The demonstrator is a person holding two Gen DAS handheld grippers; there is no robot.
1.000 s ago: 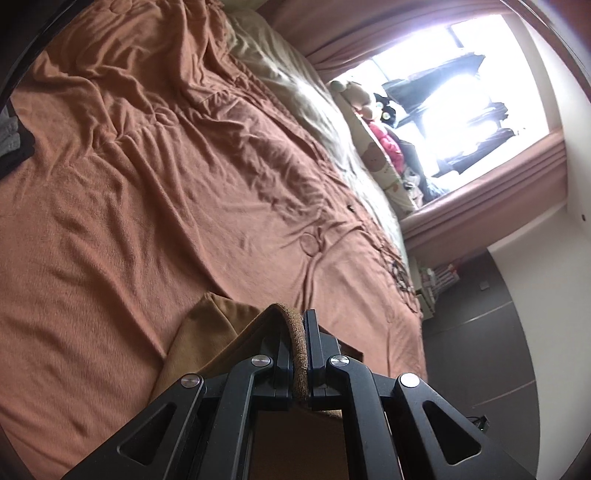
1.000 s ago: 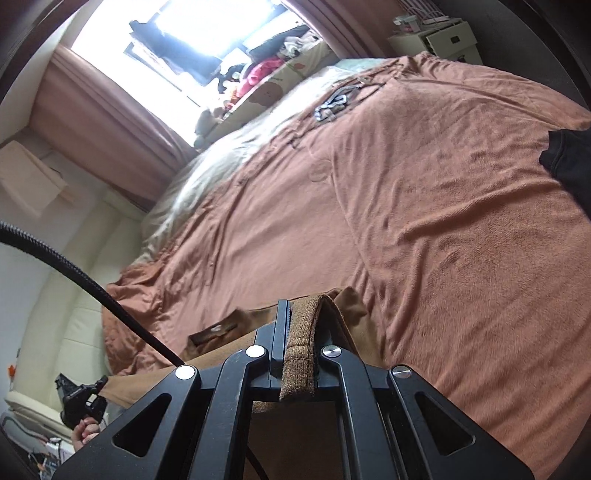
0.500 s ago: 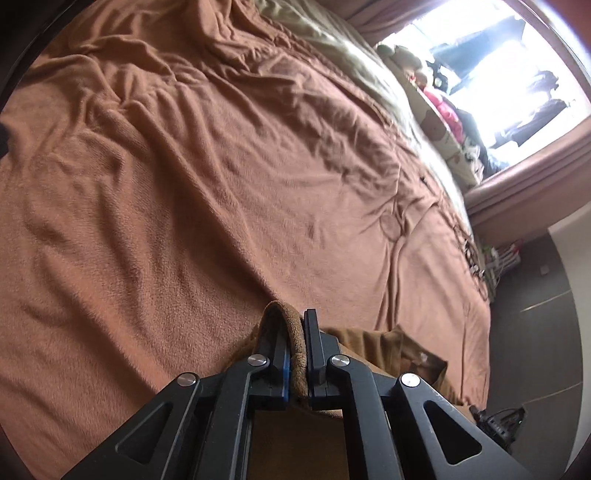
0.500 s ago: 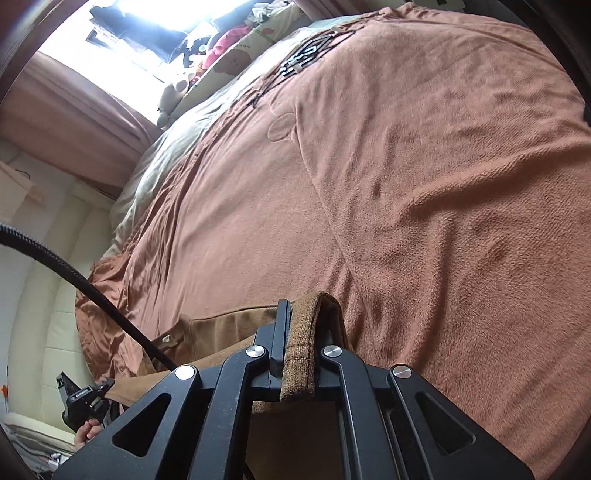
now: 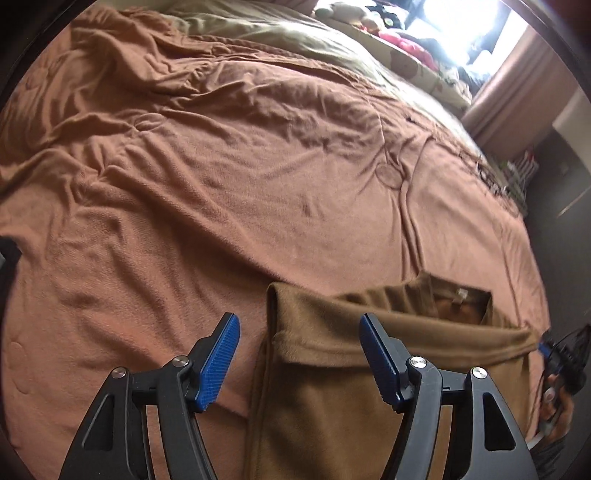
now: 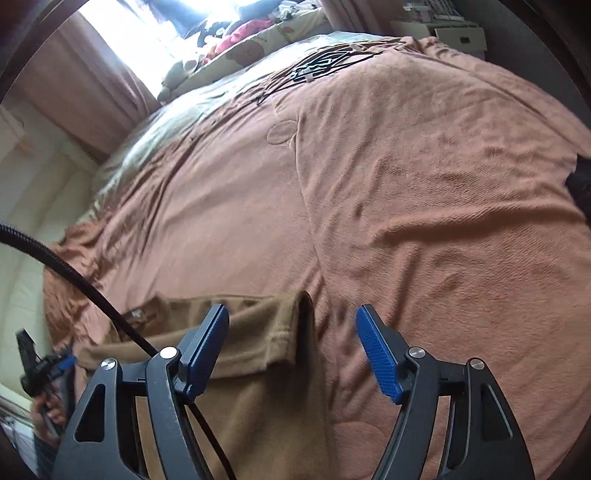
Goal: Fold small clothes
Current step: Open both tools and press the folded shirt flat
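My left gripper: black skeletal frame with triangular cutouts, silver screws, blue ribbed pads. My right gripper is built the same, with blue pads, plus a black braided cable running past its left finger.

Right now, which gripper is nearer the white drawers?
The right gripper. The drawers lie ahead on its right; the left gripper is across the shirt, farther away.

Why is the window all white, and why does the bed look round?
Left wrist view: the window is blown out by daylight and the fisheye lens bends the blanket into a dome. Right wrist view: same glare at the window; the edges look smeared.
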